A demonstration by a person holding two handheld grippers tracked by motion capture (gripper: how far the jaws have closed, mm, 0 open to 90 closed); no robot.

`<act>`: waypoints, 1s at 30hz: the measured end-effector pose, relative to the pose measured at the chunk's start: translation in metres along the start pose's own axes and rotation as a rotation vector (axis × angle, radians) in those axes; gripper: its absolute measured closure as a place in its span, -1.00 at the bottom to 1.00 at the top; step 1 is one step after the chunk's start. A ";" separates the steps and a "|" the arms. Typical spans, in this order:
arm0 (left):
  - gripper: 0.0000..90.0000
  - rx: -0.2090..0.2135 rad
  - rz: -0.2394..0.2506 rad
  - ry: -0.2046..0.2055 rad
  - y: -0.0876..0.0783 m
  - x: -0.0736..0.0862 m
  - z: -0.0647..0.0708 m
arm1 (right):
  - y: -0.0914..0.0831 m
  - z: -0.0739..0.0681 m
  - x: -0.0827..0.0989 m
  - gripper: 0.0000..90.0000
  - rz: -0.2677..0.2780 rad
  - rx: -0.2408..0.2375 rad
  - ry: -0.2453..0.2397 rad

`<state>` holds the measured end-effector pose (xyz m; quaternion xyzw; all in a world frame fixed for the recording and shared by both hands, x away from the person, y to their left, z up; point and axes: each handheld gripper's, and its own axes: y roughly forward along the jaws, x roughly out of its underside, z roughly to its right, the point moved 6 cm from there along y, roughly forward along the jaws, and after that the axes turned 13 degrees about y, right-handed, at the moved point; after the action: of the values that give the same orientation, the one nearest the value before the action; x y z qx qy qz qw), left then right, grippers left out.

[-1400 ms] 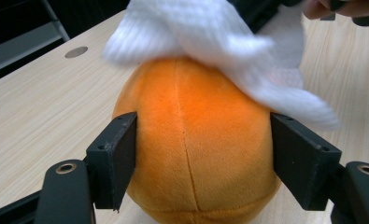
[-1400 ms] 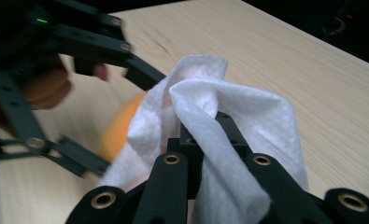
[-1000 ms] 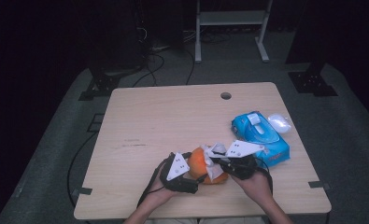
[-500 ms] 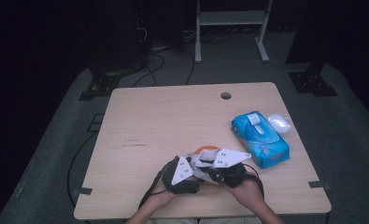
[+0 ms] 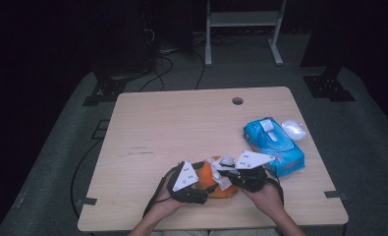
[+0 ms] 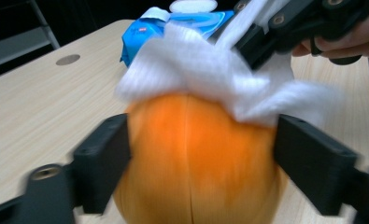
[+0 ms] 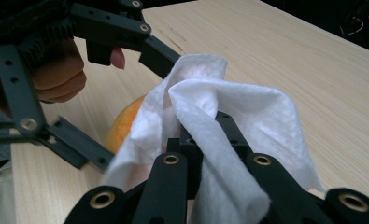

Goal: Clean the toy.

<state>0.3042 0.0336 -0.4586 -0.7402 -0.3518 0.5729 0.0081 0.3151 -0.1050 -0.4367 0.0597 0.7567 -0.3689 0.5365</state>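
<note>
At six o'clock on the pale wooden table [image 5: 172, 123], the left gripper [image 6: 191, 154], jaws just reopening, brackets the round orange fruit [image 6: 196, 158] to steady it while the right gripper [image 7: 198, 140], clamped on a white wet wipe [image 7: 238, 112], scrubs its top.

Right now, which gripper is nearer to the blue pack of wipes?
Right. The right gripper, pinching a white wipe on the orange fruit, sits just beside the blue pack; the left gripper is beyond the fruit, farther away.
</note>
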 end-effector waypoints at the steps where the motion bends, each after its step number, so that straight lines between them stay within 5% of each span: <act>1: -0.45 0.001 -0.004 -0.011 0.001 0.002 0.000 | 0.001 0.000 -0.001 0.83 -0.001 0.008 -0.009; 5: -0.43 0.008 -0.018 -0.049 0.000 0.010 -0.005 | -0.003 0.013 0.001 0.83 -0.007 0.053 0.019; 10: -0.41 0.023 -0.027 -0.071 -0.003 0.016 -0.009 | -0.006 0.043 0.015 0.83 -0.036 0.076 0.121; 14: -0.50 0.011 0.021 -0.036 -0.003 0.003 -0.006 | -0.004 0.037 0.012 0.83 -0.034 0.082 0.086; 18: -0.44 0.002 -0.023 -0.046 0.000 0.010 -0.007 | -0.004 0.027 0.009 0.83 -0.019 0.054 0.065; 23: -0.39 -0.001 -0.049 -0.072 -0.001 0.018 -0.010 | -0.001 0.035 0.015 0.83 -0.025 0.035 0.134; 28: -0.38 0.001 -0.058 -0.082 -0.003 0.023 -0.011 | 0.003 0.050 0.025 0.83 -0.064 0.100 0.155; 30: -0.38 0.008 -0.060 -0.085 -0.005 0.024 -0.012 | 0.003 0.051 0.027 0.83 -0.063 0.088 0.171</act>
<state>0.3142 0.0544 -0.4725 -0.7042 -0.3717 0.6048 0.0132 0.3446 -0.1429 -0.4691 0.0909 0.7843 -0.4119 0.4549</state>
